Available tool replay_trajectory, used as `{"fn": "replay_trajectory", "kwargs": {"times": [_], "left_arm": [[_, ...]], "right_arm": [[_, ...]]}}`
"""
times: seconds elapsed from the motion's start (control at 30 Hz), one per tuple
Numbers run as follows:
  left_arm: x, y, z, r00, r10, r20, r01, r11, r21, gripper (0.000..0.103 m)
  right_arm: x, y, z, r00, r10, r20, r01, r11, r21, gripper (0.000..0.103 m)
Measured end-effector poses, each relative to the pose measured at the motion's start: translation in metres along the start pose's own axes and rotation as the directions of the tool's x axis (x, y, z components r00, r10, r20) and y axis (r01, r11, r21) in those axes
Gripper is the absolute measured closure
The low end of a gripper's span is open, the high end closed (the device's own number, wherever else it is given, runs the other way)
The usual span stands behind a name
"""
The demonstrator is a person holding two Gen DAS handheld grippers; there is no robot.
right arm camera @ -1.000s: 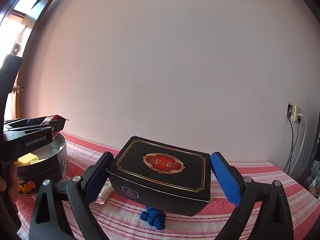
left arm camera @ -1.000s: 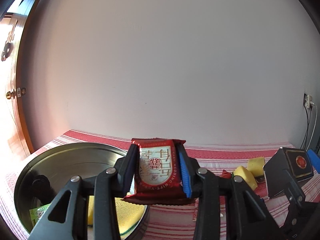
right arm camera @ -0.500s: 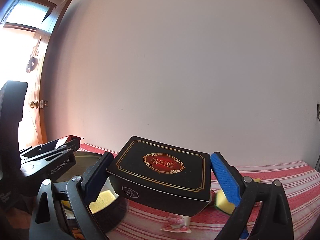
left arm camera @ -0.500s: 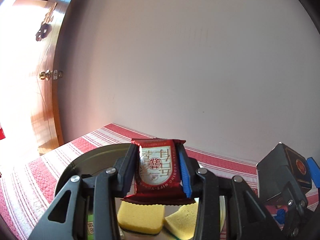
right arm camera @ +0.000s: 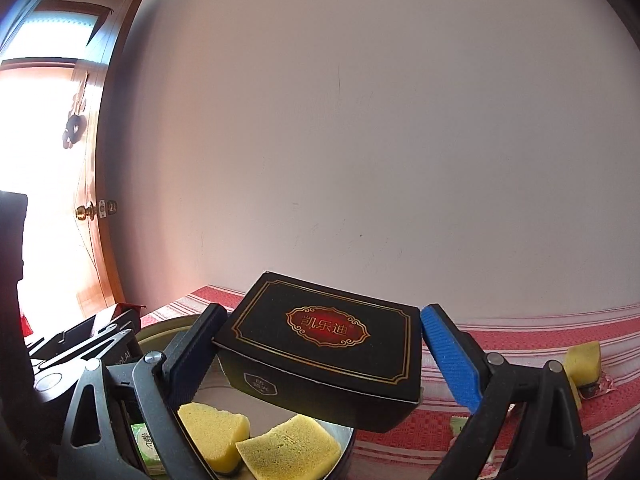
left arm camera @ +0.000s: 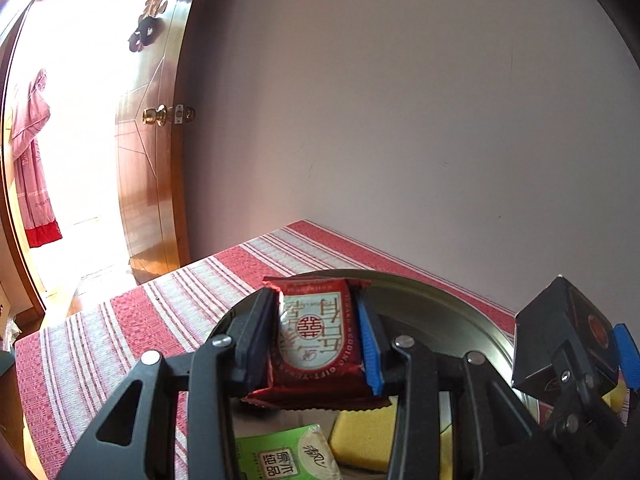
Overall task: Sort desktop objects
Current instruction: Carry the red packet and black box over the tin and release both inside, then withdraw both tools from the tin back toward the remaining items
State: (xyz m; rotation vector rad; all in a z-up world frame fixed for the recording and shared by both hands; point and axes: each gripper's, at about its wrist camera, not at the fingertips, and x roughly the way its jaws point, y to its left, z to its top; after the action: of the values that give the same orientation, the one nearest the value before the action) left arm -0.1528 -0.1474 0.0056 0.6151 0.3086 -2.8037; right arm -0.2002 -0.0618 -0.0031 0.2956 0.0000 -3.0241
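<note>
Above the round metal tin (left arm camera: 460,304), the left tool (left arm camera: 320,344) clamps a red snack packet (left arm camera: 316,336). At 3 o'clock, the right tool (right arm camera: 320,356) grips a black gift box (right arm camera: 324,340). Step: deposit. Next, probably lower and release.

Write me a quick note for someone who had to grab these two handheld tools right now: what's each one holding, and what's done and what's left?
Left gripper: shut on the red foil snack packet, held above the round metal tin.
Right gripper: shut on the black cardboard box with gold trim, also over the tin's edge.
Done: two yellow sponge pieces and a green packet already lie in the tin.
Left: neither held item is released yet; both probably go in the tin. Another yellow sponge piece sits on the red striped tablecloth, plus small wrappers beside it.
</note>
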Motion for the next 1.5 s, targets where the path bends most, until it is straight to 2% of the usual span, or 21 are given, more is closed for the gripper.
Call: {"fn": "replay_trajectory", "kwargs": {"times": [0.2,0.4,0.67,0.7,0.77,1.13,1.2,1.27,1.37,1.5], "left_arm": [[0.007,0.007,-0.001,0.998,0.049,-0.034,-0.05,0.999,-0.014,0.064],[0.009,0.01,-0.002,0.998,0.052,-0.048,-0.053,0.998,-0.019,0.064],[0.014,0.013,-0.003,0.997,0.05,-0.062,-0.051,0.998,-0.025,0.064],[0.014,0.013,-0.003,0.997,0.05,-0.061,-0.052,0.998,-0.024,0.064],[0.014,0.012,-0.003,0.997,0.051,-0.061,-0.053,0.998,-0.02,0.064],[0.017,0.011,-0.003,0.995,0.074,-0.073,-0.075,0.997,-0.006,0.063],[0.014,0.01,-0.003,0.995,0.085,-0.057,-0.085,0.996,-0.004,0.05],[0.01,0.01,-0.002,0.994,0.106,-0.038,-0.107,0.994,-0.005,0.03],[0.009,0.012,-0.002,0.995,0.095,-0.033,-0.096,0.995,-0.015,0.019],[0.007,0.01,-0.002,0.994,0.104,-0.017,-0.104,0.995,-0.006,0.01]], "right_arm": [[0.014,-0.001,-0.007,0.999,-0.006,-0.052,0.005,1.0,-0.026,0.004],[0.022,-0.005,-0.015,0.997,-0.006,-0.073,0.001,0.998,-0.063,0.004],[0.047,0.016,-0.013,0.996,-0.009,-0.091,0.002,0.997,-0.075,0.004],[0.038,0.003,-0.014,0.996,-0.011,-0.091,0.004,0.997,-0.075,0.004],[0.037,0.001,-0.015,0.996,-0.009,-0.085,0.003,0.998,-0.069,0.004],[0.044,0.007,-0.017,0.998,0.009,-0.064,-0.013,0.998,-0.063,0.003],[0.043,0.008,-0.017,0.998,0.014,-0.06,-0.018,0.997,-0.071,0.003],[0.043,0.01,-0.018,0.998,0.011,-0.056,-0.016,0.996,-0.082,0.003],[0.043,0.007,-0.019,0.999,-0.006,-0.048,0.002,0.998,-0.069,0.002],[0.044,0.001,-0.022,0.998,-0.003,-0.061,0.002,1.0,-0.028,0.001]]}}
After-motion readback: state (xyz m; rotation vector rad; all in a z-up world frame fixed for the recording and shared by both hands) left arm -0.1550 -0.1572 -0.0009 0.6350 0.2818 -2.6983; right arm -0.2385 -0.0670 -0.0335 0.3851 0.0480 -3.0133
